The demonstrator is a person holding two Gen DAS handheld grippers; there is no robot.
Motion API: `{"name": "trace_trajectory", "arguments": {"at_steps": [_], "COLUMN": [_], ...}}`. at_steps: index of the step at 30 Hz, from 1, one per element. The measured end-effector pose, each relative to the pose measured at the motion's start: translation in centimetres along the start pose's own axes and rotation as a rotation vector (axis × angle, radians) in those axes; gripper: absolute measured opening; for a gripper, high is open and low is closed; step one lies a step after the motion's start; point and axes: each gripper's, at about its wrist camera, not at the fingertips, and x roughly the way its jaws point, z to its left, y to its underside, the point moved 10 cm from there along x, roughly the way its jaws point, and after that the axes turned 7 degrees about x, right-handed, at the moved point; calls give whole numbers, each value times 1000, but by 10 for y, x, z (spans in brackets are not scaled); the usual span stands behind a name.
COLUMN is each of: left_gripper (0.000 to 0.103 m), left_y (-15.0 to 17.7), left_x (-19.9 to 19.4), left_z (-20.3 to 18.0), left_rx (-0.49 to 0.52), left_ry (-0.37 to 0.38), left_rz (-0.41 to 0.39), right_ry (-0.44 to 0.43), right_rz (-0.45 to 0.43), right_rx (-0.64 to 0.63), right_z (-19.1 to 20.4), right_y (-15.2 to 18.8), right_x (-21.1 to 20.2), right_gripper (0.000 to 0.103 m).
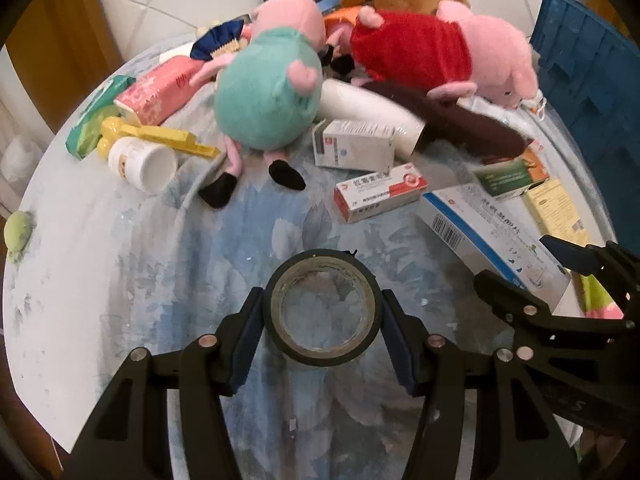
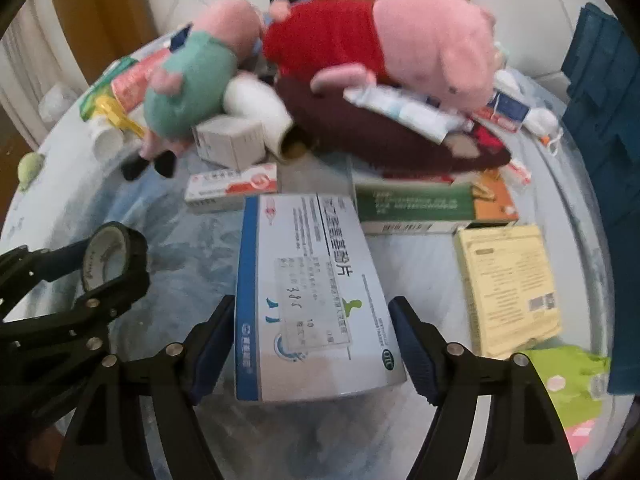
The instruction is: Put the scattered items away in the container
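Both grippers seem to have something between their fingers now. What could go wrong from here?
1. The left gripper holds the tape roll only by its rounded outer rim; it might slip or swing.
2. The right gripper straddles the blue-and-white box, yet a gap shows beside one pad; lifting now might drop or tilt it.
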Motion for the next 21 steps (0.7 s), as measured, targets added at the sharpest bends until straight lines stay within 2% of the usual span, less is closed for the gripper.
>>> {"name": "trace_trajectory", "arguments": {"at_steps": [2, 4, 6, 7, 8, 10, 13, 16, 18, 19, 20, 21], "left_gripper": [56, 56, 56, 56, 56, 56, 56, 56, 56, 56, 56, 56], "left_y": [-5, -20, -32, -37, -42, -49, -56, -49, -37, -29, -21, -15], "left_x": [-6, 17, 11, 8, 3, -11, -20, -12, 2, 11, 18, 24], "left_z": [-3, 4, -2, -6, -8, -8, 0, 4, 6, 7, 7, 8], "left_rx": [2, 5, 8, 10, 13, 26, 35, 34, 26, 23, 21, 19], "left_ry": [7, 13, 18, 20, 20, 12, -1, -4, 1, 4, 7, 7], "left_rz": [-16, -30, -45, -53, -64, -94, -112, -89, -51, -29, -9, 6], "right_ry": [-5, -5, 1, -1, -6, -8, 5, -1, 0, -2, 0, 2], "right_rz": [-20, -38, -66, -79, -93, -116, -101, -80, -48, -30, -14, 2], "right_rx": [1, -1, -3, -1, 4, 23, 55, 93, 126, 148, 166, 185], "right_z": [-1, -1, -7, -7, -5, -10, -19, -33, -41, -45, -48, -51], "right_y": [-3, -11, -17, -20, -24, -29, -32, -23, -10, -3, 4, 11], "right_x": [-15, -27, -43, -50, -59, -75, -79, -76, -65, -59, -52, -45], "right_gripper": [75, 75, 73, 55, 20, 21, 21, 28, 50, 58, 72, 79]}}
